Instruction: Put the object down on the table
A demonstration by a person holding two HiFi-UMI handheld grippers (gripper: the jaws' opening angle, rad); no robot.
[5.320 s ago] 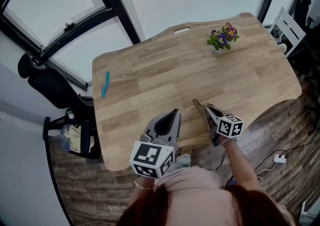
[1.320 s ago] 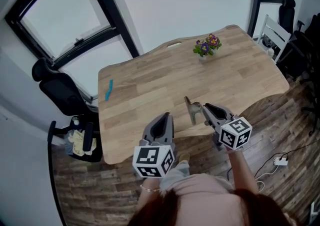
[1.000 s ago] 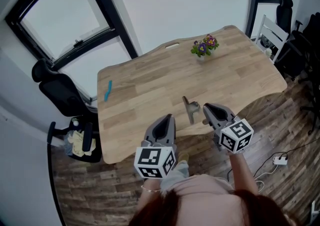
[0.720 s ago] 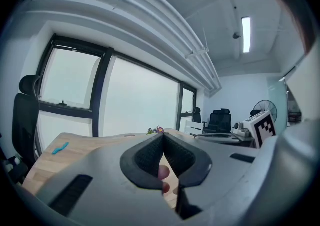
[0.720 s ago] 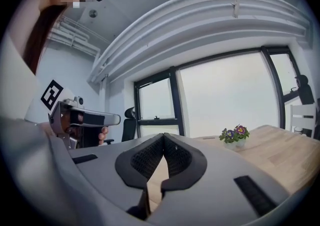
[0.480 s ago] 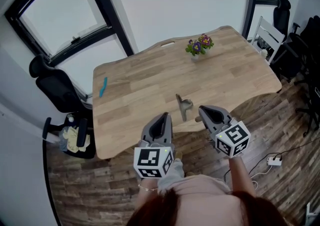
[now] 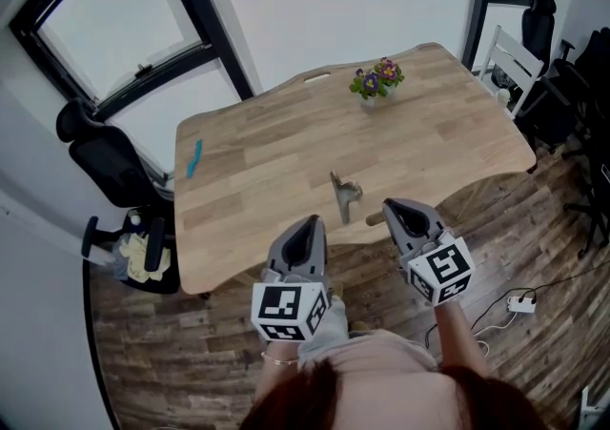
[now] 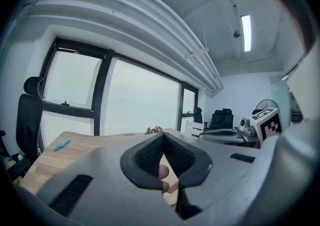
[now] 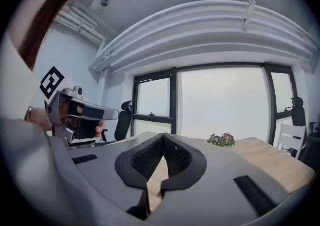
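A small brown-grey object lies on the wooden table, close to its front edge, with nothing touching it. My left gripper hangs off the front edge, left of and nearer than the object. Its jaws are shut and empty in the left gripper view. My right gripper floats just right of the object, apart from it and over the table's edge. In the right gripper view its pads meet with nothing between them.
A small pot of purple and yellow flowers stands at the table's far side. A blue item lies at the left edge. A black office chair sits left of the table, a white chair at its right.
Both grippers have drawn back from the table toward the person. The object has stayed lying on the table, and the right gripper is farther from it than before.
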